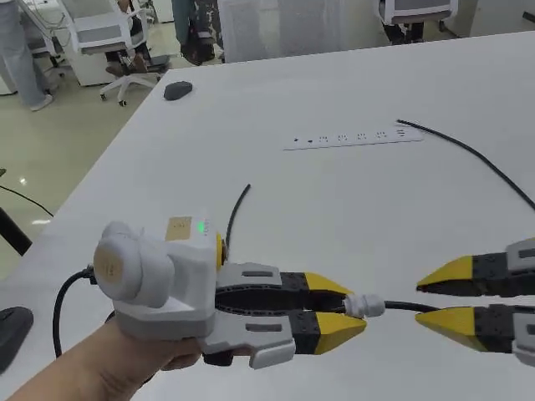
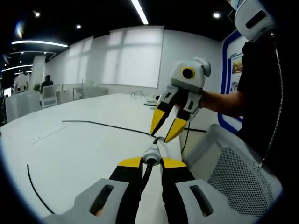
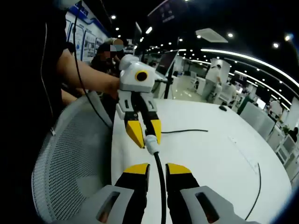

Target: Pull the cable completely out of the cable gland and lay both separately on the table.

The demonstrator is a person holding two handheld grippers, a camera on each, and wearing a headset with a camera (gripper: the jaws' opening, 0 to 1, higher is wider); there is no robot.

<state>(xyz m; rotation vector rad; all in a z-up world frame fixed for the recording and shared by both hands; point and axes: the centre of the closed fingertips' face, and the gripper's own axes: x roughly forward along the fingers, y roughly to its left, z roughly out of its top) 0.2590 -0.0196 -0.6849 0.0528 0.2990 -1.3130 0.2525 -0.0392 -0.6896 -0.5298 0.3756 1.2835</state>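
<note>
Your left gripper (image 1: 347, 307) is clamped on the small white plastic cable gland (image 1: 366, 307), holding it above the white table (image 1: 359, 209). The thin black cable (image 1: 403, 306) runs from the gland between the narrowly parted jaws of your right gripper (image 1: 420, 304). I cannot tell whether they pinch it.

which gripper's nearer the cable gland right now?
Left. The left gripper has its fingers closed on the cable gland itself. The right gripper is off it, further along the black cable, with its fingers open on either side of it.
</note>
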